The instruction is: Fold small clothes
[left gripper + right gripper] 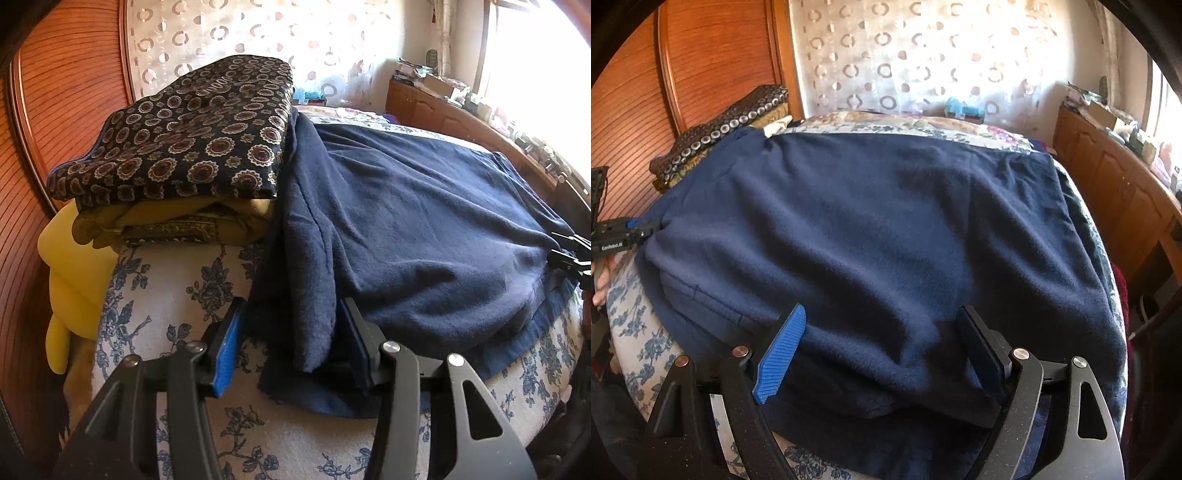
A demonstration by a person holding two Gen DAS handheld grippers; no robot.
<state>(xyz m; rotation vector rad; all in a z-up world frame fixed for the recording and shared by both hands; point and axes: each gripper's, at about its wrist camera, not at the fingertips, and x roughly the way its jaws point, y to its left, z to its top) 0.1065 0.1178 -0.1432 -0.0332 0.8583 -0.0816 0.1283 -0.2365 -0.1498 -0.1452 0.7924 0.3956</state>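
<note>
A navy fleece garment (424, 221) lies spread on the bed, and it fills the right wrist view (886, 221). My left gripper (291, 306) straddles a raised fold at the garment's left edge. Its blue pad (227, 354) stands clear of the cloth, so it is open. My right gripper (882, 310) is open wide over the garment's near hem, with cloth bulging between its fingers and no pinch visible. Each gripper shows at the edge of the other's view: the right gripper (572, 251) and the left gripper (624, 232), with a hand below it.
The bed has a blue floral cover (177, 288). A stack of folded textiles (184, 147), dark with round motifs over olive, sits left of the garment. Yellow cushions (70, 266) lie against the wooden panel (55, 92). A wooden cabinet (1115, 184) runs along the right.
</note>
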